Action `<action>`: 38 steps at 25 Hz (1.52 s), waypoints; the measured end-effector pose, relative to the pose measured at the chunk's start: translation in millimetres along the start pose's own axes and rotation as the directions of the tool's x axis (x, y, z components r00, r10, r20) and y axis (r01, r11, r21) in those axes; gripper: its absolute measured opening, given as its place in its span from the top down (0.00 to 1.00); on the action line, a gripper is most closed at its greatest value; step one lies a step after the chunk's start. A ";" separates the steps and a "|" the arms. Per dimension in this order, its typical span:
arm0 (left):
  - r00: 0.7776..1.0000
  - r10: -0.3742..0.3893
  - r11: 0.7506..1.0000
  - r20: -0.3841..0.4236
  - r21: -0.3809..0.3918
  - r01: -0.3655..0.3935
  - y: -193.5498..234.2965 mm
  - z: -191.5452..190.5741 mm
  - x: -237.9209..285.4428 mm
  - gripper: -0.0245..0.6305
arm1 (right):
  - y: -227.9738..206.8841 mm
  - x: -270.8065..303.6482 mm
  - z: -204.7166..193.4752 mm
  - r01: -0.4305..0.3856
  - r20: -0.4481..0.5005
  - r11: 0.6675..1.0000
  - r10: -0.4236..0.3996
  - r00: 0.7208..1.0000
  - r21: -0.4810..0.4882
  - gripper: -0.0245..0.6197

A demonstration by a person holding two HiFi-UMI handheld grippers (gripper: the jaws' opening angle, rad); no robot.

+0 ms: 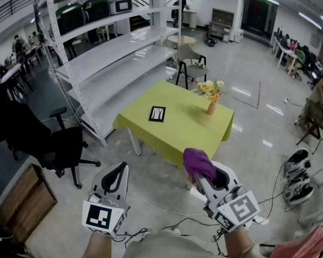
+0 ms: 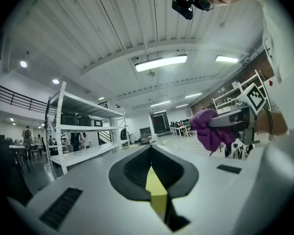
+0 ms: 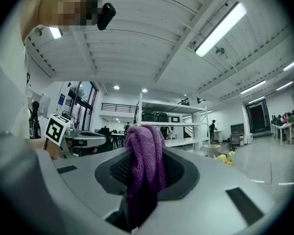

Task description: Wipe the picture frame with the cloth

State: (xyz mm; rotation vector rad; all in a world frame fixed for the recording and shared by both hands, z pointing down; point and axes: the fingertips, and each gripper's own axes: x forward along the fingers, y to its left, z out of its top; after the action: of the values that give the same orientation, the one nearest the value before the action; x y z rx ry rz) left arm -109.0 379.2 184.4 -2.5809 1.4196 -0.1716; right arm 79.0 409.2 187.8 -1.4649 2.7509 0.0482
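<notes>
The frame (image 1: 157, 114) lies flat on the green table (image 1: 204, 136), toward its left side, well apart from both grippers, which we hold low over the floor on the table's near side. Our right gripper (image 1: 200, 175) pinches a purple cloth (image 1: 198, 163). In the right gripper view the cloth bunches above the jaws and hangs down into the gap between them. The frame sits ahead and to the left of that gripper, beyond the table's near edge, and nothing touches it. Our left gripper (image 1: 114, 177) is level with the right one, its jaws pressed together on nothing; in its own view only a sliver of green shows in the slit. A vase (image 1: 211, 107) of flowers stands near the table's far right corner, apart from the frame. White shelves (image 1: 113, 52) run along the table's left.
</notes>
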 end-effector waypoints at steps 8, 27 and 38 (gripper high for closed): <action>1.000 0.021 1.000 -0.019 -0.003 -0.021 -13.3 -2.0 17.7 0.95 | -24.4 -2.2 -4.4 -0.018 -0.010 1.000 0.018 1.000 -0.001 0.80; 0.996 0.065 0.998 -0.067 0.011 -0.064 -39.1 -19.7 41.2 0.95 | -64.4 -3.5 -42.2 -0.047 -0.027 0.998 0.048 0.998 0.043 0.80; 0.998 0.019 1.000 -0.066 0.020 -0.017 -19.1 -60.1 107.1 0.95 | -99.9 50.3 -84.0 -0.024 -0.063 0.999 0.026 0.998 0.038 0.80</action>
State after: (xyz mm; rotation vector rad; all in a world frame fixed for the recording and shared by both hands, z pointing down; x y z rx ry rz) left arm -47.6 292.0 248.3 -2.5689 1.4557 -0.2688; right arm 133.2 308.5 268.4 -1.4484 2.8039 -0.0501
